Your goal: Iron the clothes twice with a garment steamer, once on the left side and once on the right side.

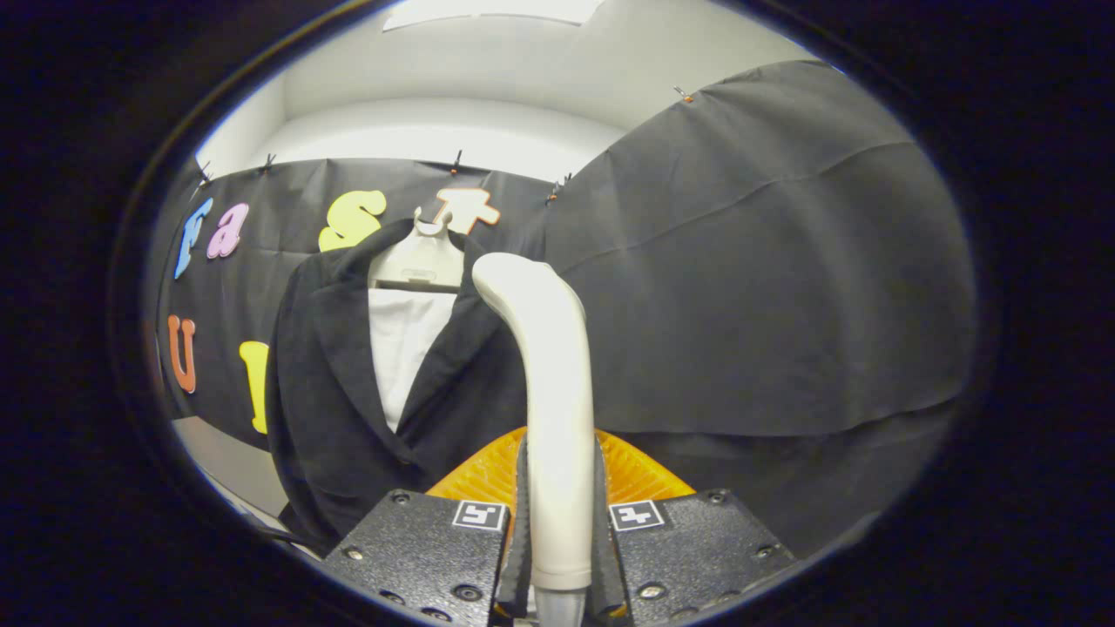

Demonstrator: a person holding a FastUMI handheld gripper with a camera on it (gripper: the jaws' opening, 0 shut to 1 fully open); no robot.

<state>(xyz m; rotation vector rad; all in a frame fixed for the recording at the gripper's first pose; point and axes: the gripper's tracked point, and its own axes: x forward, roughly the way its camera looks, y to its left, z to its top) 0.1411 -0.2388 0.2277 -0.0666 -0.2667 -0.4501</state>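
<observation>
A cream garment steamer (549,366) stands upright between my fingers, its curved head bending left toward the clothes. My gripper (560,470) is shut on the steamer's handle, with both fingers pressing its sides. Beyond the fingers and a little to the left hangs a black jacket (335,392) over a white shirt (402,344), on a pale hanger (418,257) against the booth's cloth wall. The steamer's head is near the jacket's right lapel; I cannot tell whether it touches the cloth.
Black cloth wall (758,287) runs behind the jacket and along the right. A strip of pale floor or table (231,461) lies below the jacket on the left, with a dark cable (279,535) across it.
</observation>
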